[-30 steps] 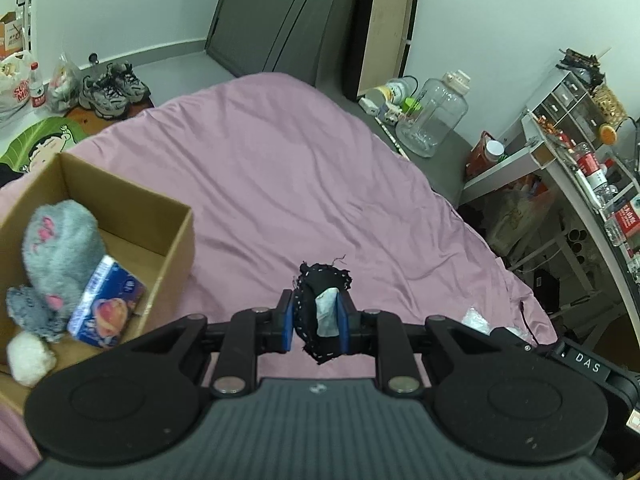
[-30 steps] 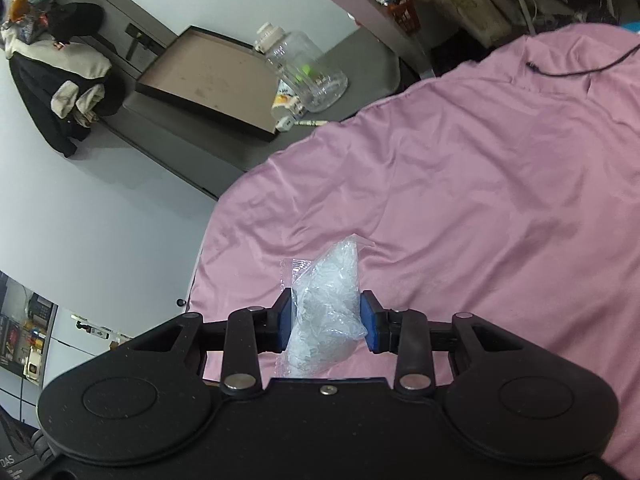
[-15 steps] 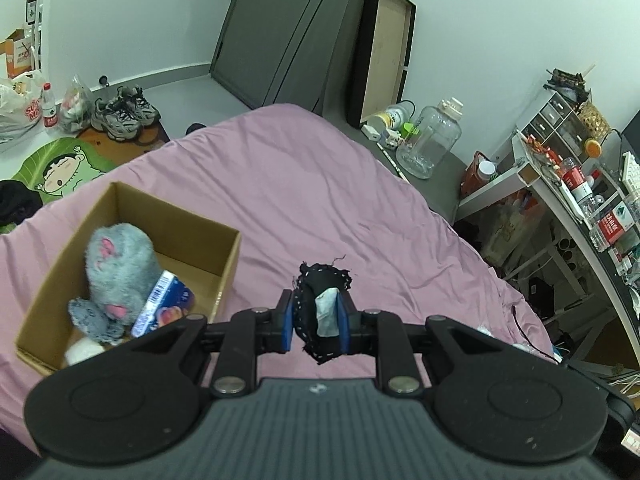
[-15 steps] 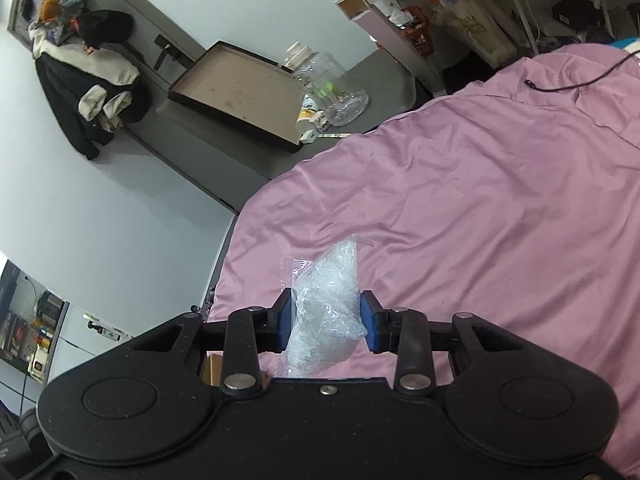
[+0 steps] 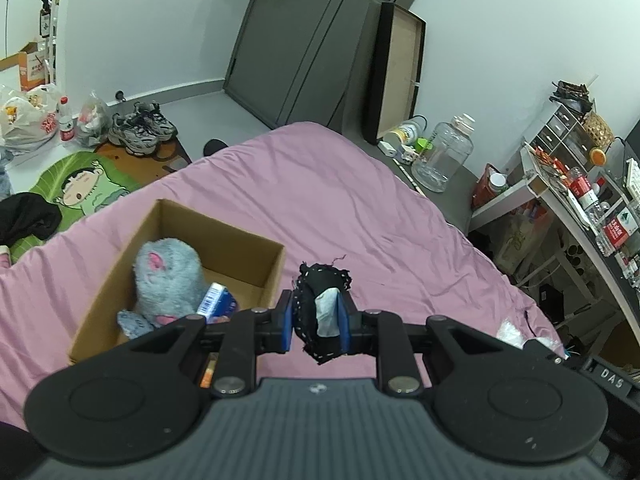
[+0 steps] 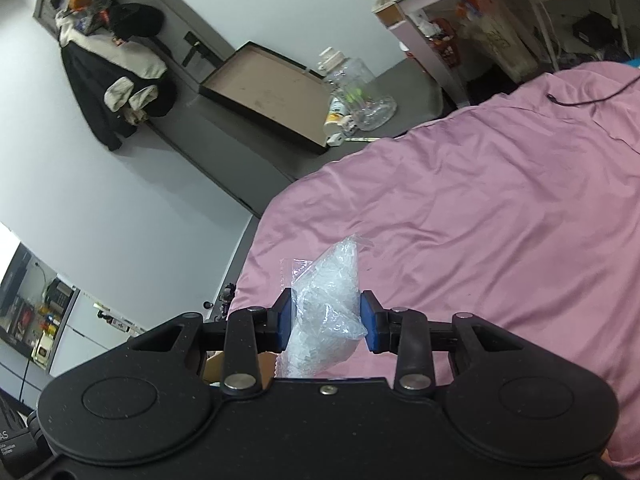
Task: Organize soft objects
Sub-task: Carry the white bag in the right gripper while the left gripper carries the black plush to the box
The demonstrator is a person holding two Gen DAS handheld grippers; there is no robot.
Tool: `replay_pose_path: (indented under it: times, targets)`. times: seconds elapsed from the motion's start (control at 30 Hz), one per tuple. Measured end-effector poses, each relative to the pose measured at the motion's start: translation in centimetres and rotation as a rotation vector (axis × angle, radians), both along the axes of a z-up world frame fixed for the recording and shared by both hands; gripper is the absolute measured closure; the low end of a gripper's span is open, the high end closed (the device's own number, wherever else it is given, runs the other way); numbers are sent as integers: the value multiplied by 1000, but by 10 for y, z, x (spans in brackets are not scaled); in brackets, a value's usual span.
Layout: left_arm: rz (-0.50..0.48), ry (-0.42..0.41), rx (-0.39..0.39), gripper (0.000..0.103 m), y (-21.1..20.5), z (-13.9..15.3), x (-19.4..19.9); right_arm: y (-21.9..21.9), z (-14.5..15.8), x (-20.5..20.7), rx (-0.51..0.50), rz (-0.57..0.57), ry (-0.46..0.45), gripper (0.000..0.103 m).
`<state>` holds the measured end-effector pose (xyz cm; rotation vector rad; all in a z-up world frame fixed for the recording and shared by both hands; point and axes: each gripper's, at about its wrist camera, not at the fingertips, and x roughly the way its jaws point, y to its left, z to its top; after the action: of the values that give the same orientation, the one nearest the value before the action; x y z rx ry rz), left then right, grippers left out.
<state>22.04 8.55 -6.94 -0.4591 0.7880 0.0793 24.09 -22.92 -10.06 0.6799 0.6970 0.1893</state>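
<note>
My left gripper is shut on a small black fabric piece with a pale tag, held above the pink bed. A cardboard box sits on the bed just to its left, holding a grey plush toy and a blue tissue pack. My right gripper is shut on a clear plastic bag of white stuffing, held above the pink bed sheet. A little of that white bag shows at the right of the left wrist view.
The bed fills the middle. Shoes, bags and a green mat lie on the floor at the left. A clear jug and a cluttered desk stand at the right. A black cable lies on the sheet.
My left gripper has risen and pulled back, so the box now sits nearer its fingers and more of the room shows. My right gripper has tilted up likewise. Both grips are unchanged.
</note>
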Motion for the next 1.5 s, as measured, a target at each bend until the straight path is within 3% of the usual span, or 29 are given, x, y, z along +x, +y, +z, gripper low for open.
replay_pose_path:
  times: [0.63,0.97,1.1,1.5]
  targets:
    - [105,78,19,82,63,-30,-10,75,3,1,-111,158,17,69]
    - [60,157,8,79,71,-62,-3,101,0,5,-149,173,26,69]
    - [46,198,-6,70,76,-74,1,111,-3,8,-159,183,31,69]
    - [77,193,-31,52,104,-77,2,169,1,20,-167,254,7,69]
